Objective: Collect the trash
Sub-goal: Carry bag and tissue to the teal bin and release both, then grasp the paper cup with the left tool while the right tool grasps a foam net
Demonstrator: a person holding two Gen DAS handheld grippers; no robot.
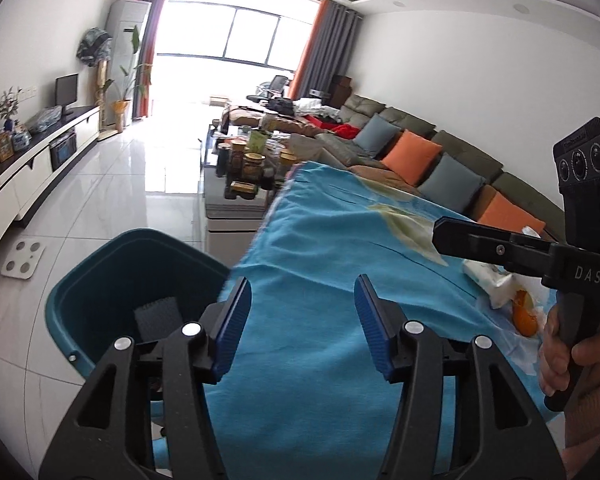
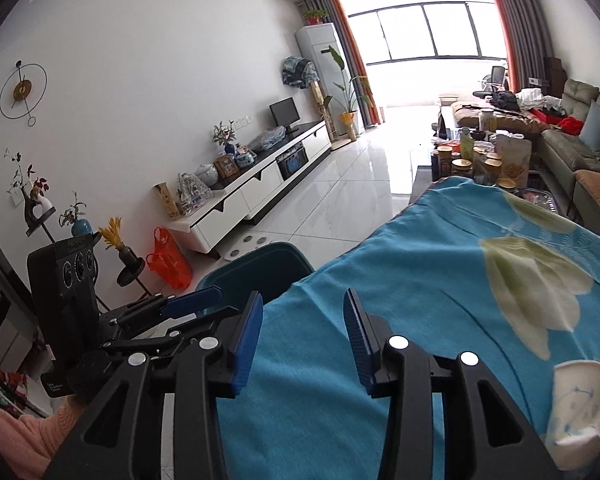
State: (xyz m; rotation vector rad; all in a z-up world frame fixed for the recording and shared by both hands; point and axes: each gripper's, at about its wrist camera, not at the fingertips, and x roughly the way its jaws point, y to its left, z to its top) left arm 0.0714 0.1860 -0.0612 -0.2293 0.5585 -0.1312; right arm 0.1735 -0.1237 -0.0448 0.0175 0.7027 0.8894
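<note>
Trash, white tissue (image 1: 490, 284) and orange peel (image 1: 526, 316), lies at the desk's (image 1: 320, 240) right edge, nearer my right tool (image 2: 302, 338); both tools, the left tool (image 1: 302, 322) too, are half open and hold nothing.

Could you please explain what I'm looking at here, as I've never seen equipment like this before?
There is no robot: a person holds a handheld two-finger clamp in each hand, and each carries a wide-angle camera looking along its fingers. One picture comes from the left gripper, the other from the right gripper. Both stand open and hold nothing. Below them is a table under a blue cloth. On it lie crumpled white tissue and a piece of orange peel. A teal bin stands beside the table with a dark item inside.
</note>
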